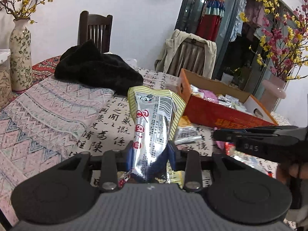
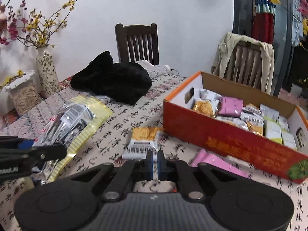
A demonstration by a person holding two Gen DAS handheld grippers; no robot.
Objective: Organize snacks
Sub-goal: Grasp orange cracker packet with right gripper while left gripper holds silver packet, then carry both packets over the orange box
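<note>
Your left hand-held gripper [image 1: 152,150] was clamped on the silver, yellow-edged snack packet [image 1: 154,119], lifted mid-frame over the table [image 1: 57,104]. Your right hand-held gripper [image 2: 155,161] was closed on nothing, just short of the orange snack packet [image 2: 143,140]. The held packet probably belonged next in the red snack box [image 2: 231,142] at the right, set down among the packets there.
</note>
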